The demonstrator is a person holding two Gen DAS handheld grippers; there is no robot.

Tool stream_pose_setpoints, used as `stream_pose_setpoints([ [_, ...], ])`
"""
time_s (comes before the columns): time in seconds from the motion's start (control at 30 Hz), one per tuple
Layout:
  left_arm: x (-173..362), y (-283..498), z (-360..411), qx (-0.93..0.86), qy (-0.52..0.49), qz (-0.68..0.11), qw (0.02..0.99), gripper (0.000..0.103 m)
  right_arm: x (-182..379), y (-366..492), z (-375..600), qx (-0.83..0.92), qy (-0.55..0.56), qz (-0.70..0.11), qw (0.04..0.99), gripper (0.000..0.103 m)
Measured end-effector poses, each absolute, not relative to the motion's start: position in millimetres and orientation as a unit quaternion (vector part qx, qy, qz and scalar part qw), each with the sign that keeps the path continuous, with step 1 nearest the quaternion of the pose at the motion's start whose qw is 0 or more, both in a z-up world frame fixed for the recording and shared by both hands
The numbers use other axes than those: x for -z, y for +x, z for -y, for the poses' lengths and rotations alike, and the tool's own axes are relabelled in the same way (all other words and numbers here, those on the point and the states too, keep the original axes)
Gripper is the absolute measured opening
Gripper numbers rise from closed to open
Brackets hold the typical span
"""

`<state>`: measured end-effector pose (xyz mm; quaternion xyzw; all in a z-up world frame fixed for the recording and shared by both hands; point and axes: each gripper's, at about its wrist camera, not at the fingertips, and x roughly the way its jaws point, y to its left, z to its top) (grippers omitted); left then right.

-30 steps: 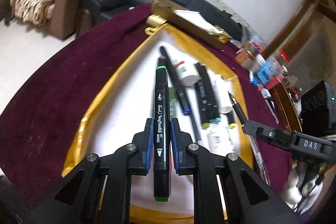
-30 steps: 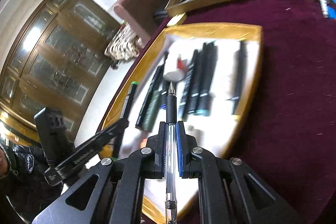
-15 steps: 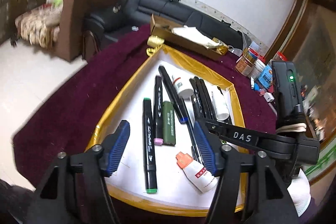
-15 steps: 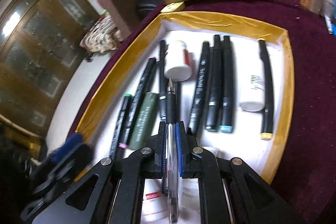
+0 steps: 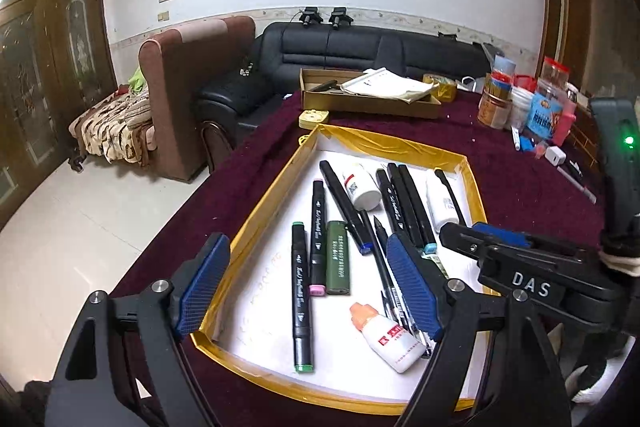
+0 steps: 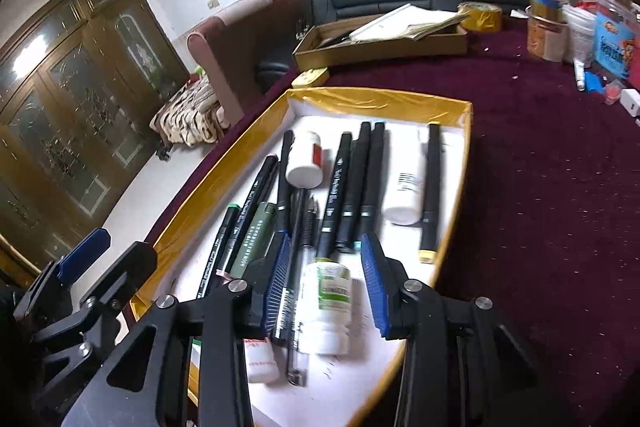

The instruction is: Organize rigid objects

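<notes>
A gold-rimmed white tray (image 5: 276,187) (image 6: 224,179) on the maroon table holds several markers, pens and small bottles. The green-capped black marker (image 5: 300,295) lies at the tray's left. The clear ballpoint pen (image 6: 302,267) lies in the tray beside a white green-label bottle (image 6: 328,303). My left gripper (image 5: 308,287) is open and empty above the tray's near half. My right gripper (image 6: 326,283) is open and empty over the pen and bottle; it also shows in the left wrist view (image 5: 500,251). A glue bottle with an orange cap (image 5: 384,335) lies near the tray's front.
A brown cardboard box with papers (image 5: 368,95) stands behind the tray. Jars and packets (image 5: 528,103) crowd the table's back right. A small yellow case (image 5: 314,117) lies by the tray's far corner. Sofas (image 5: 360,51) stand beyond the table edge.
My left gripper let go of the green-capped marker into the tray, opened and drew back. My right gripper let go of the clear pen in the tray and opened.
</notes>
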<state>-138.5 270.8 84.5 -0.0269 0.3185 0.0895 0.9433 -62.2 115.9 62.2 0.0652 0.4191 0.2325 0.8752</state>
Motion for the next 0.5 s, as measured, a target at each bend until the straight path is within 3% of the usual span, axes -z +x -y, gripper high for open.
stream_pose_setpoints([
  [0.5,-86.4,-135.8,-227.3,-0.082,0.014,-0.342,0.936,0.081,-54.5,-68.7,-72.9,-0.210,0.079,-0.419,0.880,0.049],
])
